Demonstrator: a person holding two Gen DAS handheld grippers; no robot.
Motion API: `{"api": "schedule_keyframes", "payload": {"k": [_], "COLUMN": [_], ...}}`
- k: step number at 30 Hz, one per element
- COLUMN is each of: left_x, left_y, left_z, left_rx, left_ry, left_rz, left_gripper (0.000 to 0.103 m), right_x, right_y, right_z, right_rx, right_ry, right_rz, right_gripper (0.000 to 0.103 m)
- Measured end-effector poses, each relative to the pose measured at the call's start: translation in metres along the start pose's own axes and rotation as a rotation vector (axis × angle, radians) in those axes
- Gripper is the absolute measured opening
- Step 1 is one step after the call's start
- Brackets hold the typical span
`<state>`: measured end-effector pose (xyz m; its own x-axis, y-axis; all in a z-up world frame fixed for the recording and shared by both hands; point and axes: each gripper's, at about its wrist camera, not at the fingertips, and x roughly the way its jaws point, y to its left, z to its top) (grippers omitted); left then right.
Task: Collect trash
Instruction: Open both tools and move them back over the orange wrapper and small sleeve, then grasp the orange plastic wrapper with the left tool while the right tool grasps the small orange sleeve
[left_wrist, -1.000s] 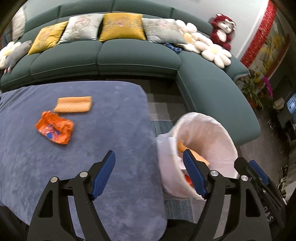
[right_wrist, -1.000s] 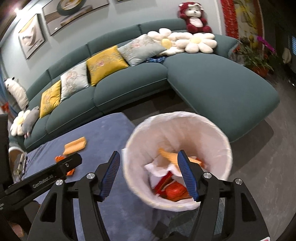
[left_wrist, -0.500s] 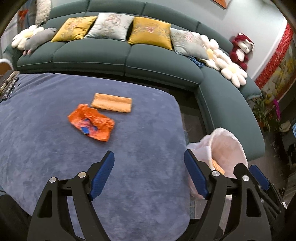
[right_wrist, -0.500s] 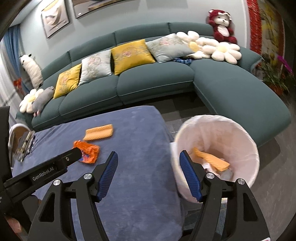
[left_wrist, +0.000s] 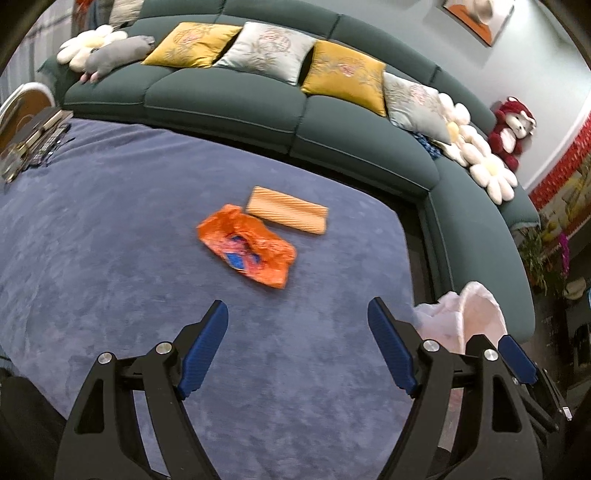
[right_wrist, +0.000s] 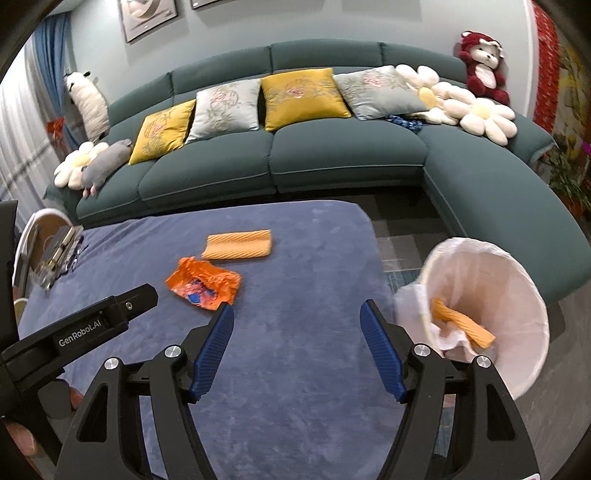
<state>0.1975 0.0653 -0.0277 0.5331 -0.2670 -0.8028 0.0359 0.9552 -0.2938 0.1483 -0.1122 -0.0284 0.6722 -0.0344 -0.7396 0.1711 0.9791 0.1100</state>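
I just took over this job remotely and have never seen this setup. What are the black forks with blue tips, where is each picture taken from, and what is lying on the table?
There is no robot arm: a person holds a two-finger claw in each hand, and each claw has a camera looking along its fingers. One picture comes from the left claw, the other from the right claw. Both are open and hold nothing. On the blue table lie a crumpled orange wrapper and a folded orange cloth. Beside the table stands a white-lined bin with trash already in it.
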Motion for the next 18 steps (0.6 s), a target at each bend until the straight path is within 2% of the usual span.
{"api": "schedule_keyframes", "payload": {"k": [8, 14, 18], "left_x": [0.026, 0.063, 0.093], "left_y": [0.041, 0.066, 0.077], "left_z": [0.011, 0.028, 0.042], "left_rx": [-0.027, -0.021, -0.021], "left_ry": [0.02, 0.053, 0.082], "left_rz": [0.05, 0.098, 0.104], "left_gripper": [0.074, 0.076, 0.081], "right_x": [0.043, 0.095, 0.13], "right_y": [0.03, 0.046, 0.054], "right_z": [0.005, 0.019, 0.031], "right_rx": [-0.005, -0.014, -0.013], "right_ry": [0.059, 0.102, 0.119], "right_rz": [0.034, 0.038, 0.05], "right_gripper": [0.07, 0.07, 0.07]}}
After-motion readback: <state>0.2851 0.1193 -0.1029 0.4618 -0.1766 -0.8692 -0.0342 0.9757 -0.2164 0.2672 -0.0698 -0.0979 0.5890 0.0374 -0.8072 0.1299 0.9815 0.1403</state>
